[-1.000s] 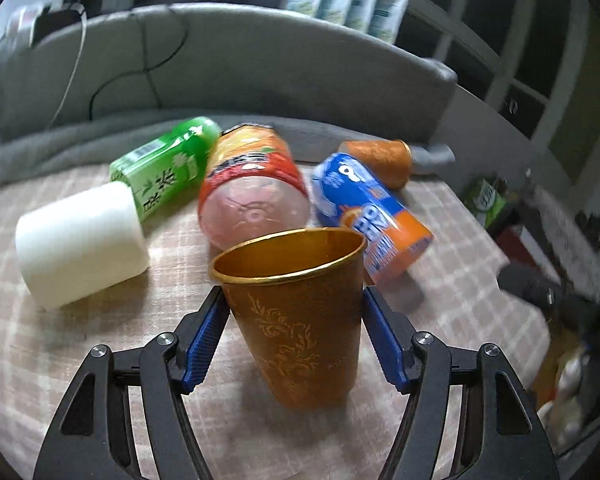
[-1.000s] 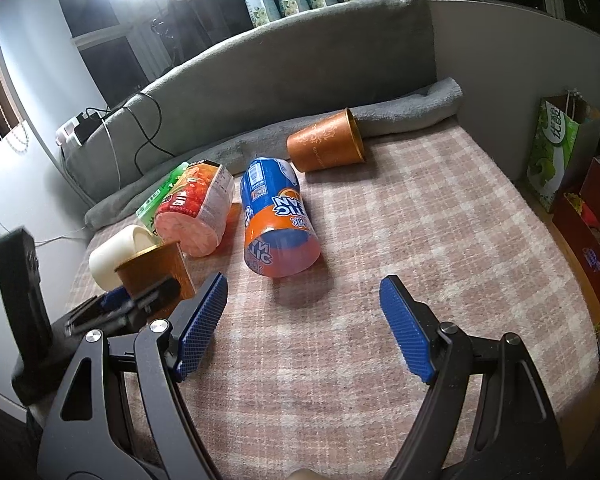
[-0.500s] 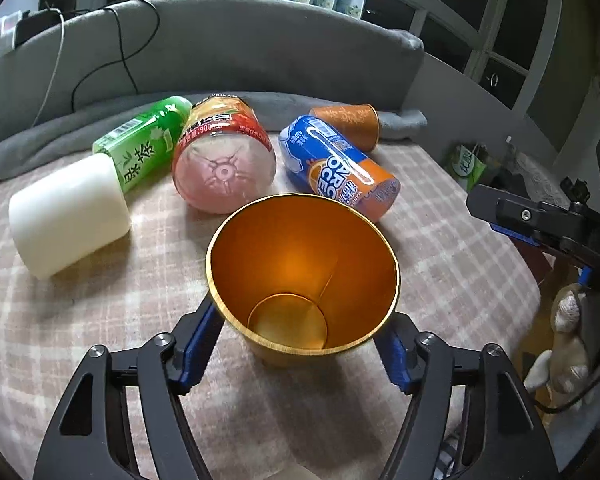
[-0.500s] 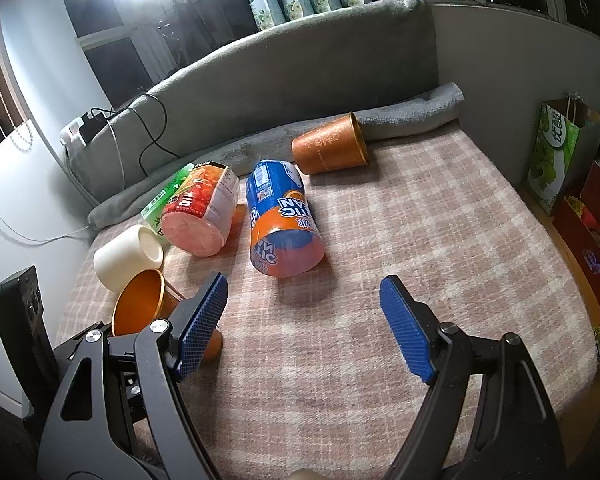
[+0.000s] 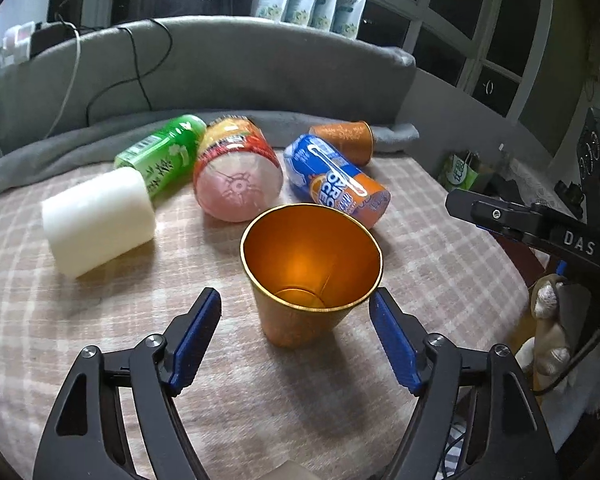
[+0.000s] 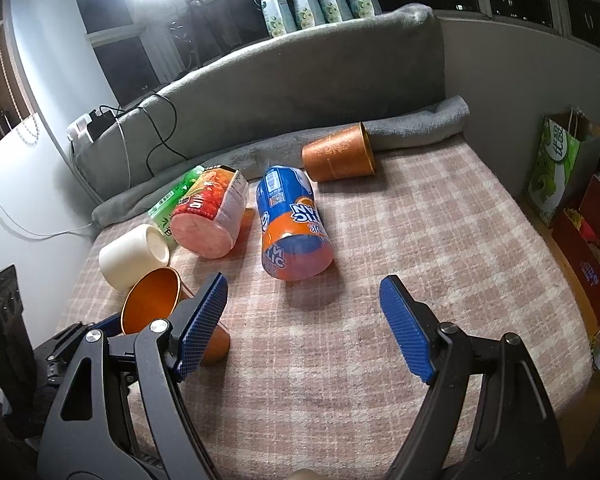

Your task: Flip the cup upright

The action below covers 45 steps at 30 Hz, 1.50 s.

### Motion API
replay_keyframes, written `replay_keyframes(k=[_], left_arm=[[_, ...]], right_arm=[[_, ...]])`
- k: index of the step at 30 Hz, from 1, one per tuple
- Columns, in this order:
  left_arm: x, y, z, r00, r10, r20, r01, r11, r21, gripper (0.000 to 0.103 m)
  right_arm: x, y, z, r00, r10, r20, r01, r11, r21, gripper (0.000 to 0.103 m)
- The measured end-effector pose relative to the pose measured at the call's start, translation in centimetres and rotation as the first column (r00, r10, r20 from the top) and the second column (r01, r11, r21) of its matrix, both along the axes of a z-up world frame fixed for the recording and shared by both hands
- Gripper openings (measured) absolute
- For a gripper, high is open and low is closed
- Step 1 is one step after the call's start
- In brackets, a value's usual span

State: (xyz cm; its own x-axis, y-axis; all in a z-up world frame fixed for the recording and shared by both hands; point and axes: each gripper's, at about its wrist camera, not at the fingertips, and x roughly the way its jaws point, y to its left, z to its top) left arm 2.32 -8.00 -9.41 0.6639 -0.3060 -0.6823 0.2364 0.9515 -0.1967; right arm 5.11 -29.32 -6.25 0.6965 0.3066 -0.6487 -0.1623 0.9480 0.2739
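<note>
Gold-orange metal tumbler cup stands upright, mouth up, on the pink-and-white plaid cloth surface. It sits between the blue pads of the left tongs, and gaps show on both sides: pads are spread, not touching the cup wall. Left tongs are open and grip nothing. In the right wrist view the same cup is at lower left, partly behind the right tongs' near finger.

Right tongs are spread wide over bare plaid cloth, with nothing between the pads. Well apart from the cup. In the left wrist view the right tongs' black body shows at the right edge.

Behind the cup, all lying on their sides:
- white cylindrical cup, at left
- green plastic tea bottle, just behind the white cup
- clear bottle with red-orange label and pink contents, base toward the camera, beside the green bottle
- blue-and-orange labelled bottle, to the right of the red one, near the tumbler's rim
- second orange patterned cup, on its side at the back, against the rolled grey blanket

Grey padded backrest runs along the far edge, with black and white cables draped over it. Green paper bag stands beyond the right edge of the cloth.
</note>
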Motion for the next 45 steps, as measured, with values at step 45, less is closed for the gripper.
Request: replay_keyframes(k=[45], left_arm=[[-5.5, 6.6, 8.7, 0.834, 0.312, 0.455, -0.342, 0.94, -0.018, 0.082]], right_arm=[[-4.4, 3.8, 5.9, 0.898, -0.049, 0.438, 0.141, 0.974, -0.178, 0.103]])
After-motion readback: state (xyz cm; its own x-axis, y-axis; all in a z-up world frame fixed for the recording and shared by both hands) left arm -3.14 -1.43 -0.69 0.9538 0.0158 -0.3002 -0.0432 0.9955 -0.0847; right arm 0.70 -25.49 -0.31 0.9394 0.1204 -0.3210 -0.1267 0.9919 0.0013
